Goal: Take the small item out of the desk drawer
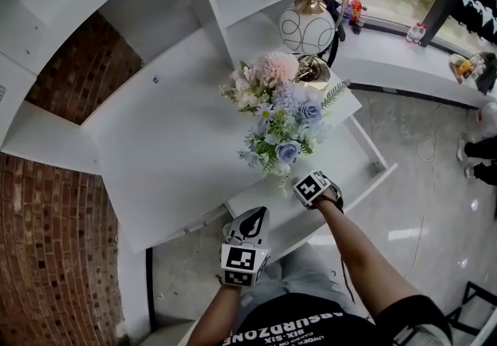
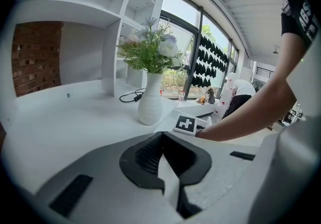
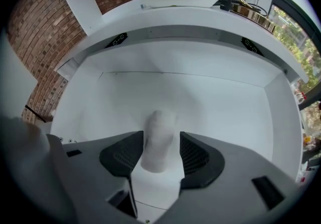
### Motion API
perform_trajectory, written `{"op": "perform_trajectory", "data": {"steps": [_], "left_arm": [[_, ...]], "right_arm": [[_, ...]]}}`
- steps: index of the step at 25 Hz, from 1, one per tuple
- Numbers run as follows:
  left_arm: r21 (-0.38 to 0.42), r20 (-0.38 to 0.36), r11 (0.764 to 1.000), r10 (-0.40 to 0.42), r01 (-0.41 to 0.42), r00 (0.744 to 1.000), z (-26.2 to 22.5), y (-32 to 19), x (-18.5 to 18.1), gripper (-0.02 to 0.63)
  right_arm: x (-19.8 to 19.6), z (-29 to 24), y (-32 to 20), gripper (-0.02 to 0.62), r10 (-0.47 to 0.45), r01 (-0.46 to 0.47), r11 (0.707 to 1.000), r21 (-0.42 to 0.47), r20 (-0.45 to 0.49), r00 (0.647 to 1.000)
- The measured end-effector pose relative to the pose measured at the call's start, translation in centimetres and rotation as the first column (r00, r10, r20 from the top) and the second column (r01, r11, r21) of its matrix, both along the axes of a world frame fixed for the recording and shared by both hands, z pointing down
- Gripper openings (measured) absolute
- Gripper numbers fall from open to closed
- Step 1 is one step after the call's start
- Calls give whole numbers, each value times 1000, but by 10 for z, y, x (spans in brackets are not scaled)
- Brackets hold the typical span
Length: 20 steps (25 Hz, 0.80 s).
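So the right claw [image 3: 161, 148] is sitting down inside the open drawer [image 3: 225, 112], and the small white cylinder [image 3: 158, 123] is resting on the drawer floor right between its jaws. The jaws are standing apart. The left pad looks like it's touching or nearly touching, and there's a sliver of gap showing on the right, so I'm not calling it a grip yet. The cylinder is a bit blurry, so I can't tell if it's lying down or standing up. The left claw [image 2: 161, 142] is clenched on nothing and hanging out by the drawer front.

My take for doing this well: keep the cylinder centred on the ribbed pads and get both pads pressing on its sides before lifting. It's round and smooth-looking, so a lopsided pinch is probably going to squirt it out toward the back.

As for room, the drawer is otherwise bare, with walls well apart on both sides. The thing to watch is the counter [image 1: 163, 143] edge overhanging the back of the drawer, with the flower vase [image 2: 150, 102] standing just beside that edge. I'd be coming up and back toward the body, not forward.
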<state>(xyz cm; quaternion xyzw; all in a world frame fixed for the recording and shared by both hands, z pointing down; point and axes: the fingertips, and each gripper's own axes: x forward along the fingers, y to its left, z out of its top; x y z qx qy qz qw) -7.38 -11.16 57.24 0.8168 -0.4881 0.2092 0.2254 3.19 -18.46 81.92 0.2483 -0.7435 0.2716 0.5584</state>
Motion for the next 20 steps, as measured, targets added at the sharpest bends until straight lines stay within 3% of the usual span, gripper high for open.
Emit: {"op": "perform_trajectory", "data": {"steps": [3,5,20], "left_arm": [[-2,1,1000,-12,12,1000,2,3,-1,3],[-1,3,1000,-19,19,1000,2,5,-3,3],[-16,9,999,-31,31,999,-3,15,-12,3]], "right_arm": [[-1,2,1,200,0,-1,1000,4,6,1000],[-2,1,2,143,0,0,1000,7,11,1000],[-2,-20,14,137,0,0,1000,1,14,1000]]}}
